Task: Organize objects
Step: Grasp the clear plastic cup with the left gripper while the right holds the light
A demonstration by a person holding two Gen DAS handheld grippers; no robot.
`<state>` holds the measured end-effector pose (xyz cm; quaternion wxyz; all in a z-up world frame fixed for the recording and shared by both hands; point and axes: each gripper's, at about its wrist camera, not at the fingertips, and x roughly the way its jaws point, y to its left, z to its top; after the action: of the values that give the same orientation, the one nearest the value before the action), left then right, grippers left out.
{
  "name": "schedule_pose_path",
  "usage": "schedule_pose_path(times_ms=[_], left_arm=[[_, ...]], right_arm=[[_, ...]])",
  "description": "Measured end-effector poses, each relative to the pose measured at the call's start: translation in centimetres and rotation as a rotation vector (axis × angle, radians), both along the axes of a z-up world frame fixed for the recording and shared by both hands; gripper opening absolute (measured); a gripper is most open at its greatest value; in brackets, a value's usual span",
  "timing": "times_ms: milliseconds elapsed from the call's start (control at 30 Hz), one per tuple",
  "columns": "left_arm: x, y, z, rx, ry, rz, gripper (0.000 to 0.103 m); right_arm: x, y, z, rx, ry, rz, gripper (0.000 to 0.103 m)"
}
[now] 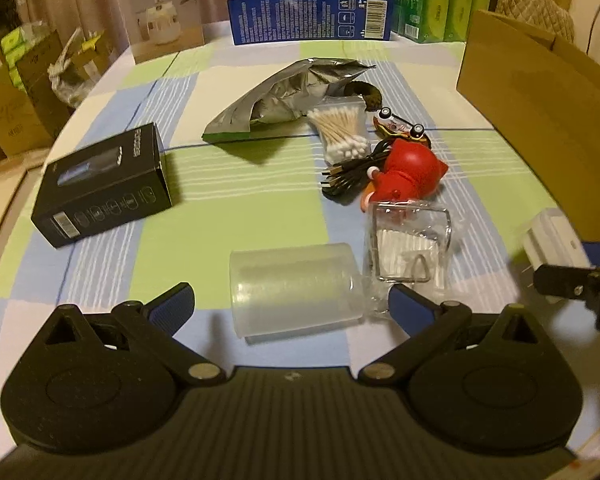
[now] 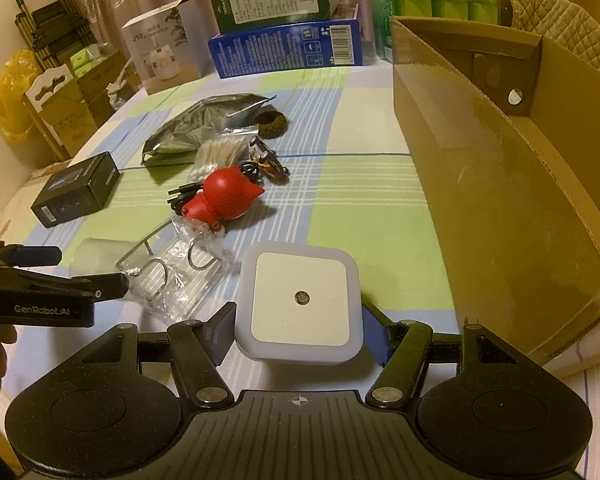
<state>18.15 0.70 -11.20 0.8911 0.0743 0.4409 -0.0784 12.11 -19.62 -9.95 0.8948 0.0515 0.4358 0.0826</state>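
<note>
Now your right gripper [image 2: 298, 330] clamps the night light [image 2: 299, 304] just above the desk [image 2: 340, 208], beside the box [image 2: 500, 184]. Your left gripper [image 1: 290, 304] hangs wide open around the plastic cup [image 1: 296, 292], not touching it.

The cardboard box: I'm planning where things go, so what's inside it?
The cardboard box shows only bare inner walls and a round hole; its floor is hidden behind the near wall.

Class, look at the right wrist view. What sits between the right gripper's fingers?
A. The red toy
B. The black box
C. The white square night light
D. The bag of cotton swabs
C: the night light sits in the right gripper, a pad pressed on each side, while the red toy lies farther off on the table.
</note>
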Motion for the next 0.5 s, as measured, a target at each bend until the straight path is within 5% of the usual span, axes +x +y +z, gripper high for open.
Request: schedule_pose_path(times_ms=[500], left_arm=[[0.6,1.6,0.6,-0.034,-0.016,0.020,0.100]], right_arm=[[0.1,0.3,-0.1,0.001,0.001,0.005,0.062]])
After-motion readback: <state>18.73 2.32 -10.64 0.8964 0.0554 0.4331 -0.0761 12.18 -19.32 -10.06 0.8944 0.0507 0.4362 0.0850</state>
